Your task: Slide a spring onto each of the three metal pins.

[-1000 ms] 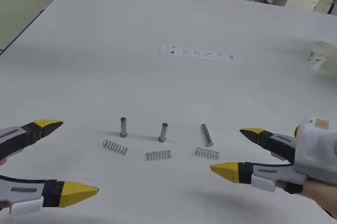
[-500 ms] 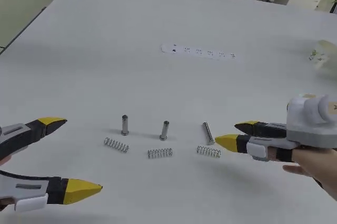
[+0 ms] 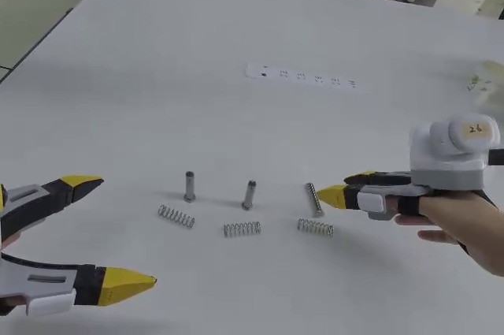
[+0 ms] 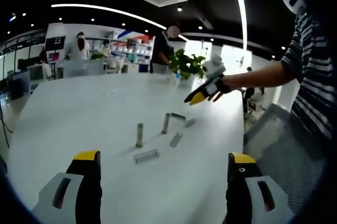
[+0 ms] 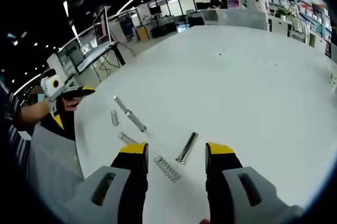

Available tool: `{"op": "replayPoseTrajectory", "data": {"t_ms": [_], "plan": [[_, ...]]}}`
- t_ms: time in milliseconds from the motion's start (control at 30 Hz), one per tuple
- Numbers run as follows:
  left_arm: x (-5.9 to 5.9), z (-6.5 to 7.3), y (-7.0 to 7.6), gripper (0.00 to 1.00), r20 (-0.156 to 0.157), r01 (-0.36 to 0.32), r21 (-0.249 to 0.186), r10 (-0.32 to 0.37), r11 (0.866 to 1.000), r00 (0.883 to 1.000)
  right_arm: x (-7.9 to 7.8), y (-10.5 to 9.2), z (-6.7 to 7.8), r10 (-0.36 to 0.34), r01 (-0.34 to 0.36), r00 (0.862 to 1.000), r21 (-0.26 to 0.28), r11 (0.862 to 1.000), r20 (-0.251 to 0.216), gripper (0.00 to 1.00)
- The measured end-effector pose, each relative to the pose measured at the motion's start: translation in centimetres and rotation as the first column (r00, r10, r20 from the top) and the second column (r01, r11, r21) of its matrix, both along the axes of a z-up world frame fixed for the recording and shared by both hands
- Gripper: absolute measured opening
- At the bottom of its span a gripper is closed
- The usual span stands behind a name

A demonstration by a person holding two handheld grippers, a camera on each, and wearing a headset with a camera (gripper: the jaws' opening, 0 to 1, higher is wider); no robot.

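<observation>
**Fingers (image 3: 126, 281) spread on both sides, nothing gripped**

Fingers of the left gripper (image 3: 118, 231) are standing wide apart at the near left of the bench (image 3: 157, 75), holding nothing and sitting well apart from the parts. Rightward, the left pin (image 3: 189, 185) and the middle pin (image 3: 250, 194) are standing upright. The left spring (image 3: 176, 216) and the middle spring (image 3: 242, 229) are lying flat just in front of them. The right pin (image 3: 313, 199) is lying tilted on its side, with the right spring (image 3: 315, 227) lying just in front of it. The right gripper (image 3: 340, 189) is pointing in from the right, its yellow tips just beside that pin. Its fingers are parted and empty, and the right gripper view is showing the pin and spring through the gap. A hand (image 3: 449, 217) is holding this gripper. Farther back, a white power strip (image 3: 301, 77) is lying across the bench, its markings too small to read. A sticker (image 3: 475, 128) on top of the right gripper is reading "26".
</observation>
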State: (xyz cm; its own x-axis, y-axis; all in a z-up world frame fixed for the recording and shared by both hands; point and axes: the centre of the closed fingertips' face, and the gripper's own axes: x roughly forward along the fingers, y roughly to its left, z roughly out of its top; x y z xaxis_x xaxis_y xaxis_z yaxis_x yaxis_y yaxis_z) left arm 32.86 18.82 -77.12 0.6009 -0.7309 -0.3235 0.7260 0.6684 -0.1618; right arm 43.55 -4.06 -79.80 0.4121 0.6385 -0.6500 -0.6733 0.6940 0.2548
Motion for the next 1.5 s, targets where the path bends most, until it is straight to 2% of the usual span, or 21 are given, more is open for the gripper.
{"op": "replayPoseTrajectory", "data": {"t_ms": [267,400,700,900,1033,1167,1333,1400,1467,1500], "plan": [[0.0,-0.1,0.0,0.97,-0.003,0.004,0.001,-0.004,1.000,1.000,1.1,-0.1,-1.0,-0.014,0.011,0.999,-0.062,0.998,-0.042,0.31],[0.1,-0.1,0.0,0.97,-0.004,0.004,0.000,-0.004,1.000,1.000,1.6,0.4,-1.2,-0.019,0.014,0.998,-0.063,0.998,-0.067,0.27],[0.2,-0.1,-0.2,0.96,-0.003,0.007,0.000,-0.007,1.000,1.000,2.1,1.1,-2.8,-0.029,0.016,0.993,-0.110,0.994,-0.118,0.22],[0.1,-0.2,-0.1,0.96,-0.007,0.005,0.000,-0.005,1.000,1.000,2.7,0.8,-3.9,-0.073,0.052,0.985,-0.136,0.989,-0.154,0.17],[0.1,-0.2,-0.1,0.96,-0.007,0.005,0.001,-0.005,1.000,1.000,2.8,0.7,-4.6,-0.090,0.064,0.984,-0.163,0.985,-0.156,0.16],[0.1,-0.3,-0.1,0.96,-0.009,0.003,0.002,-0.003,1.000,1.000,3.0,1.0,-5.0,-0.101,0.074,0.982,-0.163,0.984,-0.161,0.15],[0.0,-0.4,-0.1,0.96,-0.012,0.007,0.008,-0.007,1.000,1.000,3.3,0.6,-5.7,-0.109,0.073,0.982,-0.224,0.972,-0.153,0.14],[0.0,-0.5,0.0,0.96,-0.015,0.005,0.008,-0.005,1.000,1.000,3.3,0.7,-5.8,-0.109,0.075,0.982,-0.214,0.974,-0.152,0.14],[-0.1,-0.6,0.2,0.96,-0.016,0.002,0.010,-0.002,1.000,1.000,3.0,0.8,-6.1,-0.100,0.063,0.983,-0.230,0.971,-0.155,0.12],[-0.1,-0.6,0.2,0.96,-0.017,0.002,0.010,-0.002,1.000,1.000,3.6,0.9,-6.1,-0.070,0.043,0.992,-0.236,0.971,-0.109,0.09]]}}
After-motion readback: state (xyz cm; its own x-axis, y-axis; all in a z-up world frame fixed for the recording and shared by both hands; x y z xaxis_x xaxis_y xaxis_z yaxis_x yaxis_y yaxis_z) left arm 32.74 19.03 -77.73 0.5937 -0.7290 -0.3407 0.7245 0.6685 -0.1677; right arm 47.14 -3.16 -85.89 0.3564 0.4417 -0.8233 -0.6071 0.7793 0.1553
